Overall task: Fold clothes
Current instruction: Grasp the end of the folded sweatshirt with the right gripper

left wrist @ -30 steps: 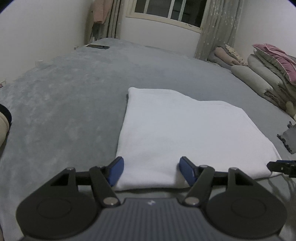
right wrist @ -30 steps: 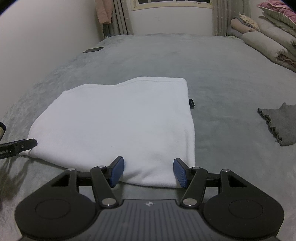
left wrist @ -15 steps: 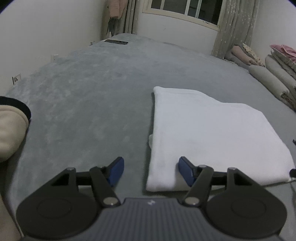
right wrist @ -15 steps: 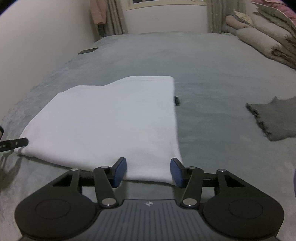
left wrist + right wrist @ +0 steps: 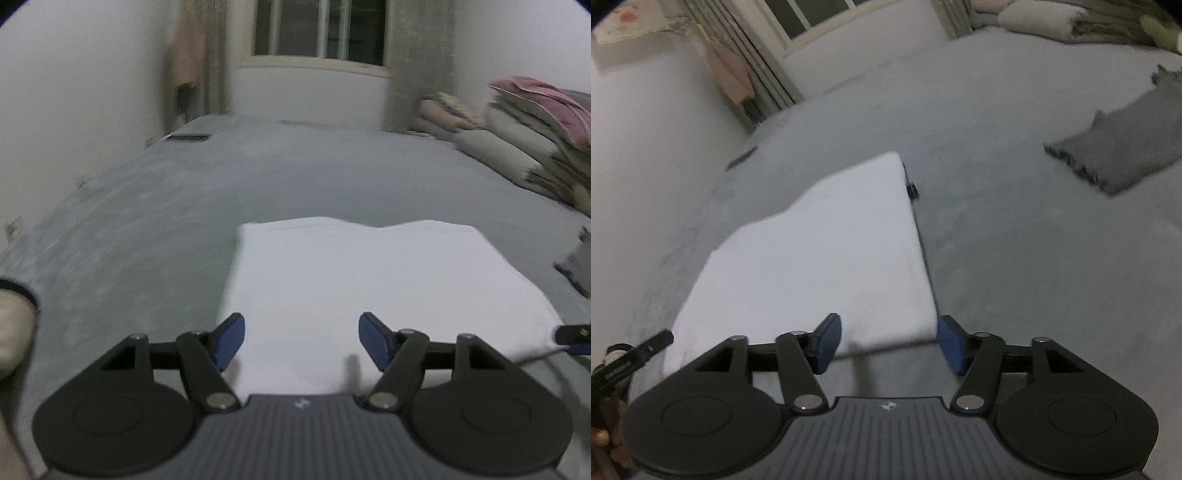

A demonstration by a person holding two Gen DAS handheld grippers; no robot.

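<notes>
Claws stand apart and hold nothing: the left claw (image 5: 301, 341) frames the near edge of the folded white garment (image 5: 369, 295), the right claw (image 5: 886, 341) (jaws just opened wider) its near right corner; the garment lies flat on the grey bed (image 5: 166, 221).

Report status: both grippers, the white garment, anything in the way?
Left gripper open, empty. Right gripper open at the white garment's near corner, jaws just widened. Garment folded flat on the bed. Nothing in the way.

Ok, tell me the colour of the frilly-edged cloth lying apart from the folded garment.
Grey, darker than the bed cover; the frilly-edged cloth shows best in the right wrist view.
</notes>
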